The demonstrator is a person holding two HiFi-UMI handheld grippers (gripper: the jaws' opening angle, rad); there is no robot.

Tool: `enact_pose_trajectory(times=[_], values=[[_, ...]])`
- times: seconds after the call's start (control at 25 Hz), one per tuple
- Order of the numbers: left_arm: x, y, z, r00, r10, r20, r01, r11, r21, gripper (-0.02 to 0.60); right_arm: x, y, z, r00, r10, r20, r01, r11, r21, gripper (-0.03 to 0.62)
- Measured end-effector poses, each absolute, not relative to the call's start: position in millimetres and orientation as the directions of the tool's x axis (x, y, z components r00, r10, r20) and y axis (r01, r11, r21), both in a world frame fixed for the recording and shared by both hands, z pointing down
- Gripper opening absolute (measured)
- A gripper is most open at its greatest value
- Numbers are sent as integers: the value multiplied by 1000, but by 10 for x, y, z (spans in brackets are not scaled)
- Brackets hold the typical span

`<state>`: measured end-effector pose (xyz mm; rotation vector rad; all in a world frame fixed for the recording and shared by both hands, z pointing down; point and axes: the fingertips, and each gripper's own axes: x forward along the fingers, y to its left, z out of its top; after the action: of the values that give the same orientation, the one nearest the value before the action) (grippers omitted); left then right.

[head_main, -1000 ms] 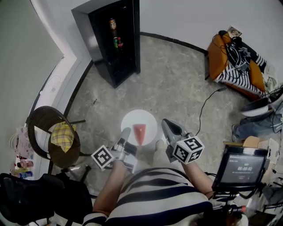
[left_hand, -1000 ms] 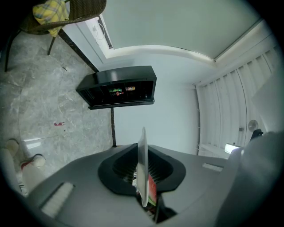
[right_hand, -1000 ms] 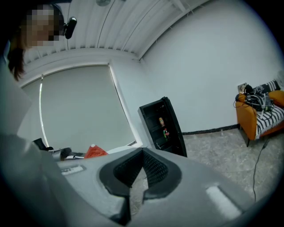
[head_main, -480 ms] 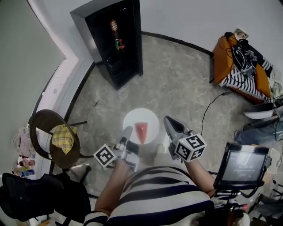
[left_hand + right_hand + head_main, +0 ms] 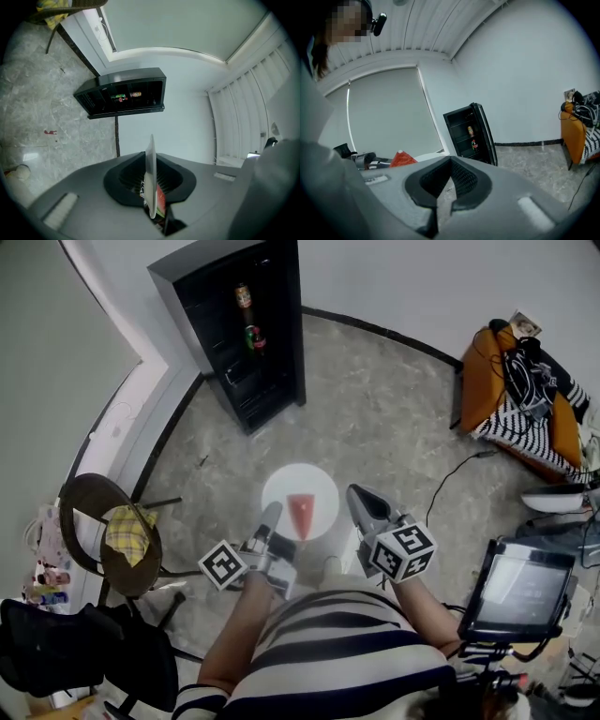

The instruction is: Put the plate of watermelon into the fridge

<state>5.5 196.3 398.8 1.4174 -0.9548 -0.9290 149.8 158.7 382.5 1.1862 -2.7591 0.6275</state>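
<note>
Plate (image 5: 320, 491) in left tongs (image 5: 271, 516)

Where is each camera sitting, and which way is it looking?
Head view: on the person's head, looking steeply down at the floor; shows the striped shirt, left gripper, right gripper and the plate of watermelon.
Left gripper view: rides the left gripper, looking along its jaws, shut on the plate's rim, toward the fridge.
Right gripper view: rides the right gripper, looking along its shut, empty jaws toward the fridge; the person's head shows upper left.
Shared: all three see the fridge and watermelon.
</note>
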Motion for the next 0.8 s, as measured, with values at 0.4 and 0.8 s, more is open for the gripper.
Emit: enact_pose_trajectory(times=[0.4,0.8], values=[[230,1794,3976,315,-949,-16,-37,-29,999,26,1636,1341,3869,-724,-646,243,-688,645,-333,-5],[13,1540,3983,297,-955,-9,-34,-20,999,26,1430,1083,3937,-728,-635,257,-683,641,-350,-5]])
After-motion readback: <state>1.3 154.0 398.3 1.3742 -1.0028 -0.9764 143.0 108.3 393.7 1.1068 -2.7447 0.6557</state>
